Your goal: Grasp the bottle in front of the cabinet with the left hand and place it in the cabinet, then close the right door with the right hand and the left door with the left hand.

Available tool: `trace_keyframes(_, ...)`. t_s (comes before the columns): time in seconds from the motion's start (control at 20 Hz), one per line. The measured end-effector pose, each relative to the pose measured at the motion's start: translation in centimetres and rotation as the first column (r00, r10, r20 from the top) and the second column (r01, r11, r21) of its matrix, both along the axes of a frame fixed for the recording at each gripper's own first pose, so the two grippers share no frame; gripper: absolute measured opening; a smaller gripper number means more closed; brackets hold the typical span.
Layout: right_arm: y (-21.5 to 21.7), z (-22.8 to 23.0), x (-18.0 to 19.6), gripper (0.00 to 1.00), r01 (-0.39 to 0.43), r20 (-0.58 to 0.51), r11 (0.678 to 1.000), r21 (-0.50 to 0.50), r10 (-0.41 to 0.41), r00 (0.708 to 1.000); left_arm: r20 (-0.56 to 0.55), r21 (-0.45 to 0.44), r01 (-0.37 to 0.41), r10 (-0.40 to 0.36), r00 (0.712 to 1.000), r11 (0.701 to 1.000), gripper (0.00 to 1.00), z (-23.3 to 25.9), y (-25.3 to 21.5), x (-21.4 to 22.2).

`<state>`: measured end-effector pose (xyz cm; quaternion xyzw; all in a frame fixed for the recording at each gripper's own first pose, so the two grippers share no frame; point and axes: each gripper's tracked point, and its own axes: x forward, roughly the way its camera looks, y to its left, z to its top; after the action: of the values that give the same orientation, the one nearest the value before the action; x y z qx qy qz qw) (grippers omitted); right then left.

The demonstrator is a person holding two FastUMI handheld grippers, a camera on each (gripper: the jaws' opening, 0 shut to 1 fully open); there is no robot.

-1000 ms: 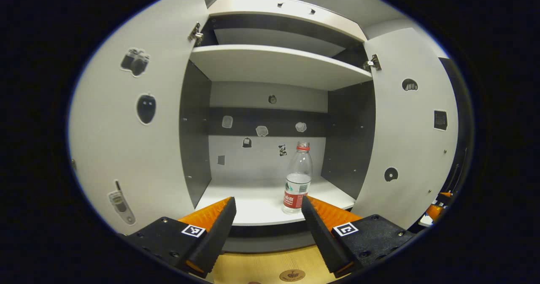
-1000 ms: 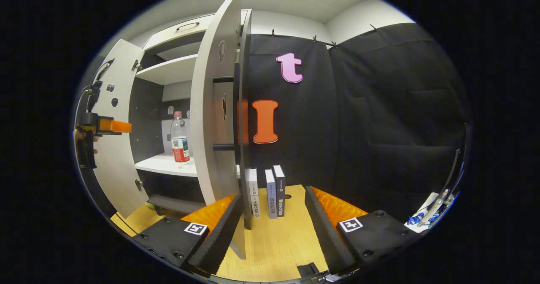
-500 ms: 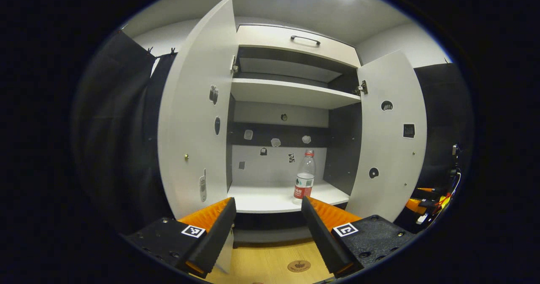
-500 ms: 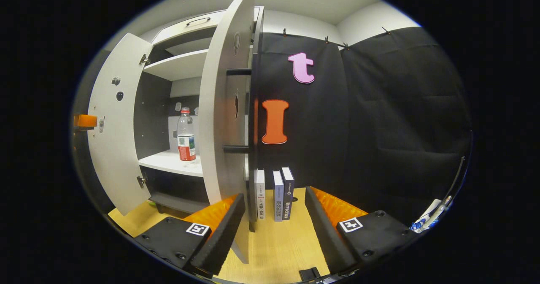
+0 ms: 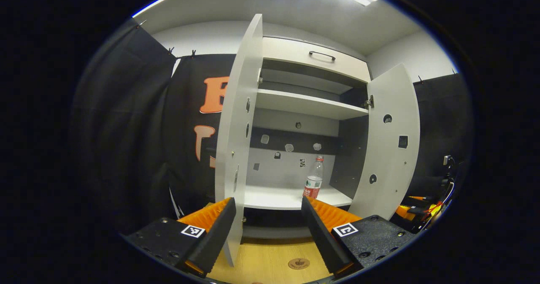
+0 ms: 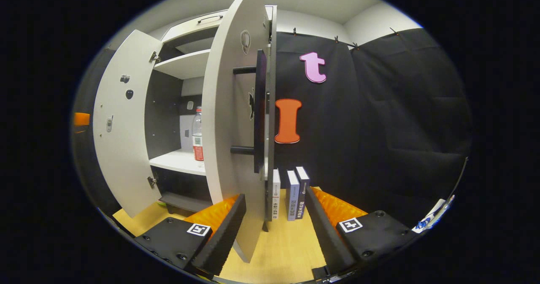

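My left gripper (image 5: 268, 223) is spread wide and holds nothing; it points at the open cabinet (image 5: 312, 62) from a short way back. The water bottle (image 5: 314, 183) stands upright on the lower shelf (image 5: 278, 197), toward the right side, near the front edge. The left door (image 5: 236, 140) stands open, edge-on, with its lower edge above my left finger. The right door (image 5: 390, 144) is swung open as well.

My right gripper (image 6: 274, 227) is also spread wide and empty. The free edge of the right door (image 6: 230, 119) sits between its fingers, nearer the left one; contact cannot be determined. The door's black bar handle (image 6: 259, 111) faces the right side. Three books (image 6: 290, 193) stand upright on the wooden table (image 6: 282, 250) beyond the door. The bottle (image 6: 197, 134) is partly hidden behind the door.
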<state>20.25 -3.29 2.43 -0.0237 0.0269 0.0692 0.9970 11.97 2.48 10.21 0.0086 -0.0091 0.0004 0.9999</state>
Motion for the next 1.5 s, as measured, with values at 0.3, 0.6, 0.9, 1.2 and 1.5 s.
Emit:
trace_keyframes(0.3,4.8,-0.1,0.8,0.94,-0.075,0.003,0.997,-0.005,0.075,0.997,0.005,0.000,-0.075,0.075,0.997,0.997,0.95,0.1,2.5,-2.9)
trace_keyframes(0.6,8.9,0.1,2.8,0.94,-0.143,0.007,0.990,0.003,0.143,0.990,0.023,-0.009,-0.127,0.128,0.992,0.992,0.95,0.8,3.8,-4.5)
trace_keyframes(0.9,13.0,1.3,4.3,0.95,-0.230,0.022,0.973,-0.036,0.231,0.973,0.017,-0.008,-0.163,0.164,0.986,0.987,0.95,0.2,4.8,-4.7)
trace_keyframes(1.2,11.9,3.4,3.7,0.95,-0.225,0.069,0.972,-0.064,0.230,0.971,0.020,-0.026,-0.197,0.197,0.980,0.980,0.95,-0.3,5.9,-4.0)
trace_keyframes(1.5,10.4,5.3,2.7,0.95,-0.217,0.064,0.976,-0.030,0.219,0.974,-0.001,0.000,-0.209,0.209,0.978,0.978,0.95,-2.5,8.9,-1.0)
